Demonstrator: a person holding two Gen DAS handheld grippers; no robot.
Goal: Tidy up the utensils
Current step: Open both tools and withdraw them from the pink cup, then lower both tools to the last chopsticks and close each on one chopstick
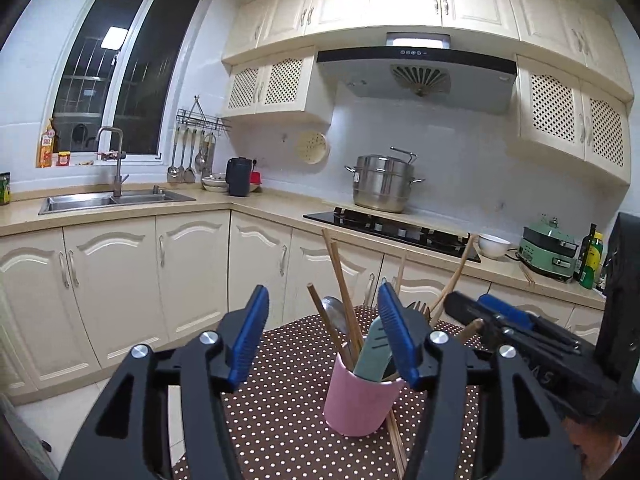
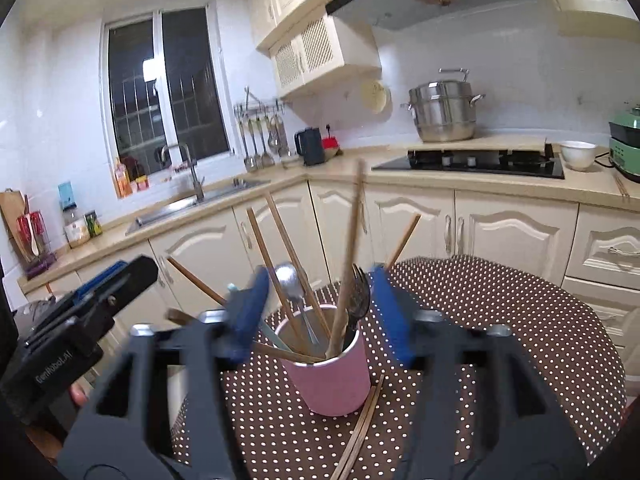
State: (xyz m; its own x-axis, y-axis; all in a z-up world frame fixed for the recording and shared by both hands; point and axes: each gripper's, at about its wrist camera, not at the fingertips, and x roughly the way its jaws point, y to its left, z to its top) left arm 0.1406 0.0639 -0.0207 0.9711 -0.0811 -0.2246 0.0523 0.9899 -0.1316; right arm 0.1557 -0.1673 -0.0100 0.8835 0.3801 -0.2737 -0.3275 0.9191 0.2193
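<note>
A pink cup (image 1: 360, 400) stands on the brown polka-dot table (image 1: 280, 400) and holds wooden chopsticks (image 1: 340, 280), a metal spoon (image 1: 336, 312), a green-handled utensil (image 1: 374, 354) and a dark fork (image 1: 418, 308). My left gripper (image 1: 324, 338) is open, its jaws just above and around the cup's rim. In the right wrist view the same cup (image 2: 332, 380) sits between the open jaws of my right gripper (image 2: 316, 312), which looks blurred. The spoon (image 2: 288, 280) and fork (image 2: 358, 292) stick up from it. A pair of chopsticks (image 2: 360, 428) lies on the table beside the cup.
Kitchen counter behind holds a sink (image 1: 116, 200), a black kettle (image 1: 238, 176), a gas hob (image 1: 392, 228) with a steel steamer pot (image 1: 382, 184), a white bowl (image 1: 493, 245) and a green appliance (image 1: 548, 252). Cabinets line the floor behind the table.
</note>
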